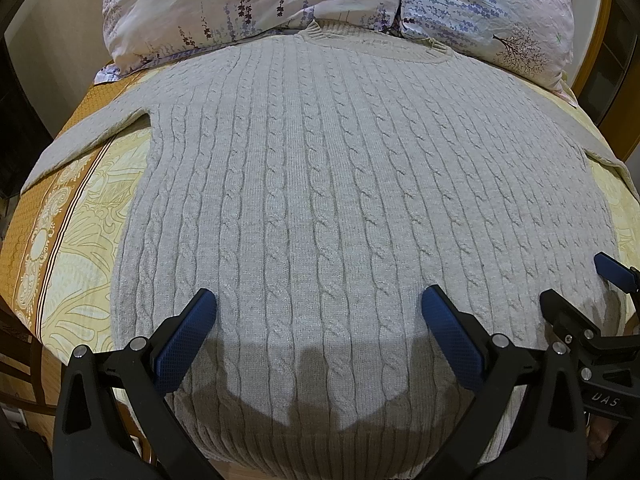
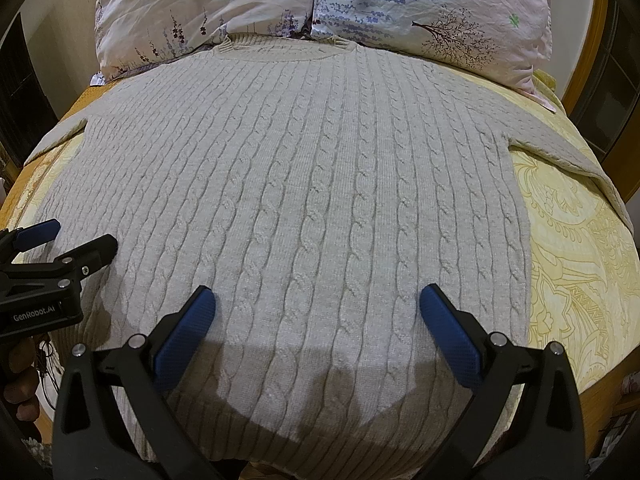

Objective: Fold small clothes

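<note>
Sweater (image 1: pixel 320 184) first: a pale cable-knit one, spread flat and face up on the bed (image 1: pixel 80 216), collar (image 1: pixel 316 32) at the far end just touching the two floral pillows (image 1: pixel 224 4), hem at the near edge by the person holding the tools. Its body lies smooth, with no crease or doubled layer anywhere that I can see. Left sleeve (image 1: pixel 84 140) runs out and down over the left side of the bed; right sleeve (image 2: pixel 568 152) does the same over the right side. Neither sleeve has been brought in over the body.

So the folding looks not yet begun, by my reading. Laying out and smoothing seem done; sleeves, sides and the final fold from hem toward collar all appear left to do.

Both tongs hover over the near part of the knit, side by side. Left gripper (image 1: pixel 320 320) has its blue pads spread wide with only cloth showing between them, pinching nothing. Right gripper (image 2: pixel 318 320) is likewise spread wide and empty, a little to the right over the same near stretch. Each throws a shadow on the hem area below it. Whether either pad tip actually touches the wool I cannot tell from these views.

Beyond the sweater, a yellow patterned bedspread (image 2: pixel 576 264) covers the bed, and a wooden frame (image 2: pixel 600 24) shows at the far right.
</note>
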